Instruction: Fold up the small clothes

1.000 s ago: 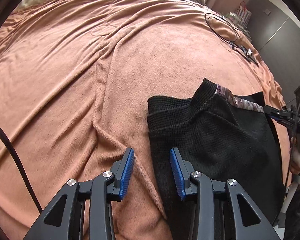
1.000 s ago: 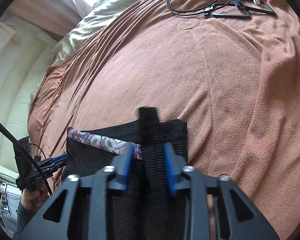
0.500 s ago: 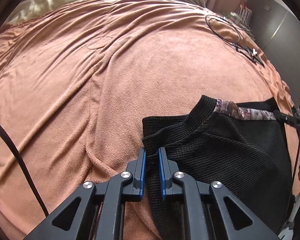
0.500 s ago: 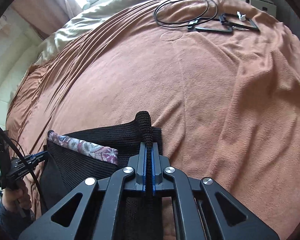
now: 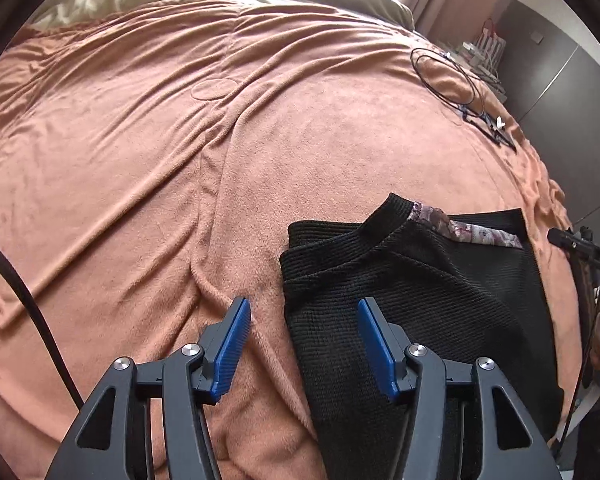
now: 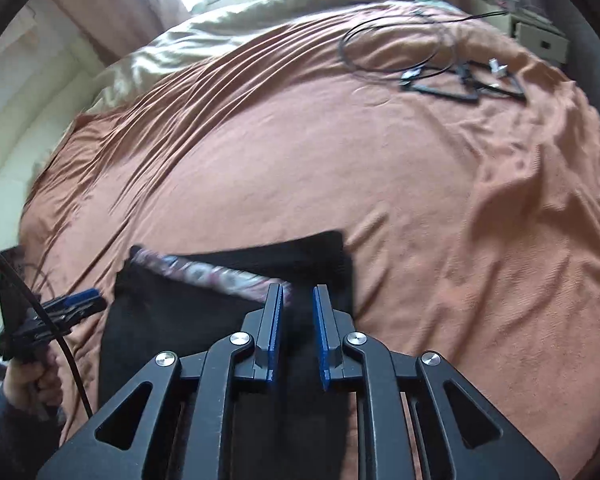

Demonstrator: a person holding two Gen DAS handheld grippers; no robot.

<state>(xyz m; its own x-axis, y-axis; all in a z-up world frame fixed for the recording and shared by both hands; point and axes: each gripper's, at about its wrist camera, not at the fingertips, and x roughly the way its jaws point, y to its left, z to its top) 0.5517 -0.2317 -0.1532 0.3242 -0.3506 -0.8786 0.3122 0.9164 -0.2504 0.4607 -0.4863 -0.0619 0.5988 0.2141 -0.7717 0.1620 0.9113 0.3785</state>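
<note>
Your brown blanket (image 5: 148, 168) covers the bed, and the folded black garment (image 5: 428, 300) lies flat on it near you. Your left gripper (image 5: 304, 344) has just been opening; its jaws gape over the garment's left edge, pressing nothing. Your right gripper (image 6: 298, 334) has just parted slightly above the garment's right side, pads clear. Both point steeply down. No readable writing.

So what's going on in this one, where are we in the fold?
A person holds a gripper in each hand over a black knitted garment lying folded on a brown bedspread. The left gripper has just opened its jaws wide and holds nothing; the garment's left edge lies below them. The right gripper has just let its jaws part slightly above the garment's right side, gripping nothing.
</note>
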